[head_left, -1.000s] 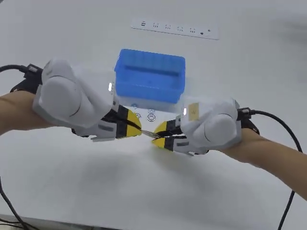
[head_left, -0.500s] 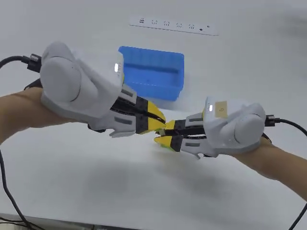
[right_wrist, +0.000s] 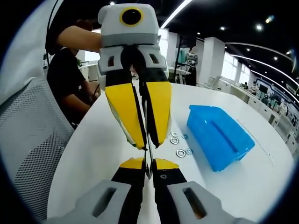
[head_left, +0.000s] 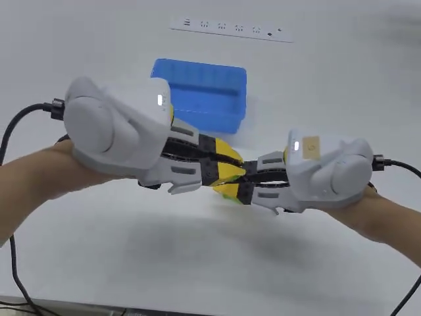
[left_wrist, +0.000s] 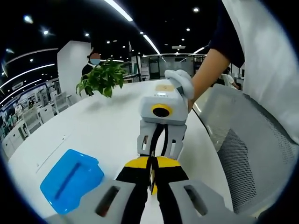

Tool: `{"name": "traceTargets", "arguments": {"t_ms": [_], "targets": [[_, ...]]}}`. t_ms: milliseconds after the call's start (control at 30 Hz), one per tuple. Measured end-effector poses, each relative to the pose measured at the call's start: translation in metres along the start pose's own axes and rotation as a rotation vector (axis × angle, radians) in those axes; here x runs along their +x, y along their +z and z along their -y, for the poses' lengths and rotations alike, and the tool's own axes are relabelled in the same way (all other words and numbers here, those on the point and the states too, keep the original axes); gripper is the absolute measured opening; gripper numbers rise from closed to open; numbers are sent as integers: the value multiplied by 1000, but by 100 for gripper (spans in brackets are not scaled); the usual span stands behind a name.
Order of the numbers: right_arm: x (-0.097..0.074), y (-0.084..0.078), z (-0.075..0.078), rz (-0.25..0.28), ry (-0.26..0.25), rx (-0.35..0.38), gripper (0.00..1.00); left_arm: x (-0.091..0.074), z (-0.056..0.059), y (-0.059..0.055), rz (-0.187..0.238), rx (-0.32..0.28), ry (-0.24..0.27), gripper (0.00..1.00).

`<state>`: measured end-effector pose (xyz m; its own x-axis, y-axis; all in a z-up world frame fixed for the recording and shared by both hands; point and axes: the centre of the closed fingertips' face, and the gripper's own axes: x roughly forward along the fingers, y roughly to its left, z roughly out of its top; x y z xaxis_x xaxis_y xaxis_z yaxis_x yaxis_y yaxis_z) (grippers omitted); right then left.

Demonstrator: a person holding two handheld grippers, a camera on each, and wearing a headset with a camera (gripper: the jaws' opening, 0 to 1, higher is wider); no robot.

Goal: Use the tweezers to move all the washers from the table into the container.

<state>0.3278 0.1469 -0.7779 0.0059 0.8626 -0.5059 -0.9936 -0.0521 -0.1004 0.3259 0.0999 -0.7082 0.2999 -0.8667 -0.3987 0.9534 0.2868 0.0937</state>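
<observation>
In the middle of the head view my left gripper [head_left: 231, 172] and my right gripper [head_left: 238, 189] meet tip to tip. Each has its jaws pressed together on the thin tweezers [right_wrist: 147, 156], I think to pass or re-seat them so that the points aim downward. The washers [right_wrist: 181, 153] lie on the counter [head_left: 197, 263], centre right in the right gripper view, just beside the blue container [right_wrist: 219, 135], waiting to be picked.

Shiny metal washers [right_wrist: 181, 152], glossy blue plastic container [right_wrist: 219, 135]
</observation>
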Motion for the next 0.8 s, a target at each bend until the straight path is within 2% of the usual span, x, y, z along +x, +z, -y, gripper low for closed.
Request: {"name": "traceTargets", "arguments": {"t_ms": [467,633,800], "targets": [[1,2,3,2,6,3,7,-7,-4,0,1,-3,-4,7],[2,2,2,-8,6,-7,8,-8,-3,-1,-6,35,-6,6],[4,9,-2,-16,12,4,10,-15,0,1,18,43,4,5]]}}
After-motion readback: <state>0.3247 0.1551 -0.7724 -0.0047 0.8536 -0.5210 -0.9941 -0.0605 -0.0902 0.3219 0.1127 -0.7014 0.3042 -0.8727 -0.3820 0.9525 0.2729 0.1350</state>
